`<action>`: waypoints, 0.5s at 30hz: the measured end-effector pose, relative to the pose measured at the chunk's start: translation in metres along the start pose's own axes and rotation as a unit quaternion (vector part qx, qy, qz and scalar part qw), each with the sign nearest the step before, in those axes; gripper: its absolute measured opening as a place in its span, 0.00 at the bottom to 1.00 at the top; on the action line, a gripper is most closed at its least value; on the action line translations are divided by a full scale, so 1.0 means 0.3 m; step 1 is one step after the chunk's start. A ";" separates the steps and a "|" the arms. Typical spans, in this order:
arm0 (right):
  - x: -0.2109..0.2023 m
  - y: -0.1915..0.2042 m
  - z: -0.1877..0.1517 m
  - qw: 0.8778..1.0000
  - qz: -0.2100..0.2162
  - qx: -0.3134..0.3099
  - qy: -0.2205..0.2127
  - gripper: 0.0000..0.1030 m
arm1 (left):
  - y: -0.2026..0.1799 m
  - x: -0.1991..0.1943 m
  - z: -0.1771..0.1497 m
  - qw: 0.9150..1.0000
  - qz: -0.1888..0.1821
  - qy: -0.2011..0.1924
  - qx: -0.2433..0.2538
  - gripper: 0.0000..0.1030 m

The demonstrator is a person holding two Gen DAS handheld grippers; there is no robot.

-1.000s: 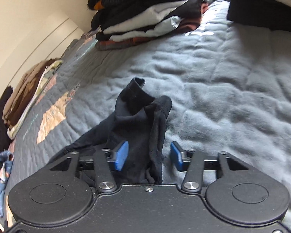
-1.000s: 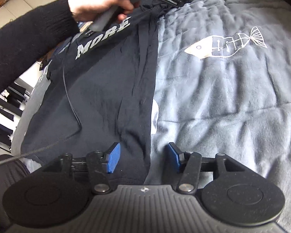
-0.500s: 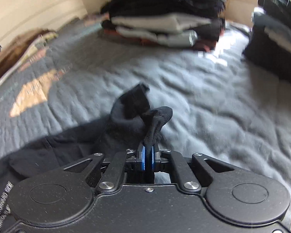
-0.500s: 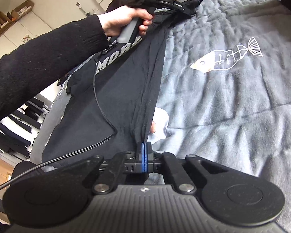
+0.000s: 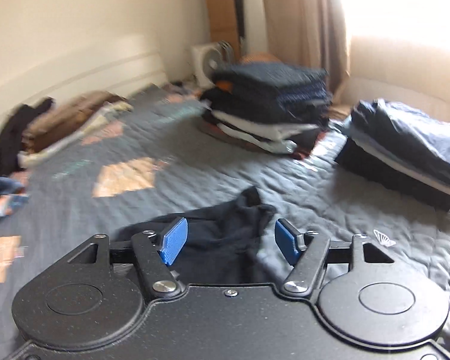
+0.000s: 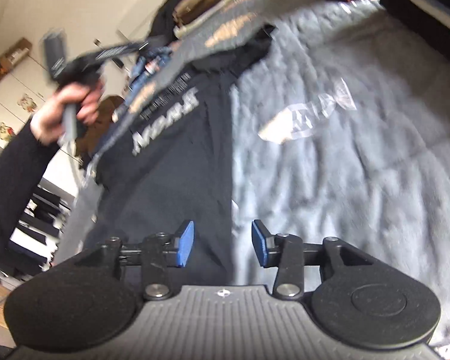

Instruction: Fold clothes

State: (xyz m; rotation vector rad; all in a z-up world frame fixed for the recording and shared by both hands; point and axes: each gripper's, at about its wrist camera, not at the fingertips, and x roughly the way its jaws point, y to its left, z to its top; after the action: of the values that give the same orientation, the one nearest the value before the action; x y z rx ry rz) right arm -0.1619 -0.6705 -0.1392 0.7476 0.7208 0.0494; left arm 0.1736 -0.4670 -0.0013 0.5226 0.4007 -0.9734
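Black T-shirt (image 6: 177, 186) lies flat on the grey quilt (image 6: 345, 180); left claw (image 5: 229, 241) and right claw (image 6: 222, 243) both gape wide, holding nothing.

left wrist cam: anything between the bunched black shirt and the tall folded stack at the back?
Nothing. In the left wrist view only bare grey quilted bedspread lies between the crumpled black T-shirt and the tall stack of folded clothes.
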 end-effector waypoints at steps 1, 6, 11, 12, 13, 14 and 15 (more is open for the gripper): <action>0.006 0.030 0.014 1.000 0.007 -0.006 -0.009 0.45 | 0.050 -0.109 -0.006 1.000 0.010 -0.012 -0.008 0.63; 0.073 0.207 0.076 0.997 0.049 -0.049 -0.044 0.54 | 0.298 -0.657 -0.084 0.994 0.094 -0.041 -0.046 0.83; 0.216 0.446 0.141 0.991 0.085 -0.094 -0.036 0.76 | 0.454 -0.938 -0.330 0.982 0.162 -0.025 -0.097 0.86; 0.254 0.499 0.145 0.990 0.093 -0.102 -0.030 0.77 | 0.483 -0.938 -0.385 0.979 0.164 -0.018 -0.117 0.86; 0.293 0.551 0.140 0.989 0.102 -0.105 -0.021 0.78 | 0.514 -0.921 -0.445 0.977 0.160 -0.009 -0.140 0.86; 0.334 0.600 0.128 0.988 0.113 -0.107 -0.015 0.79 | 0.545 -0.884 -0.503 0.975 0.153 0.000 -0.163 0.86; 0.381 0.649 0.111 0.986 0.127 -0.111 -0.013 0.79 | 0.575 -0.846 -0.560 0.971 0.147 0.009 -0.187 0.86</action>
State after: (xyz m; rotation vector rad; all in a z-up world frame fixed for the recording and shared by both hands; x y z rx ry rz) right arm -0.0144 -0.5129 -0.0648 0.6211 0.5799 0.3455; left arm 0.1780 -0.1197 0.0412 0.2379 0.4955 -0.5878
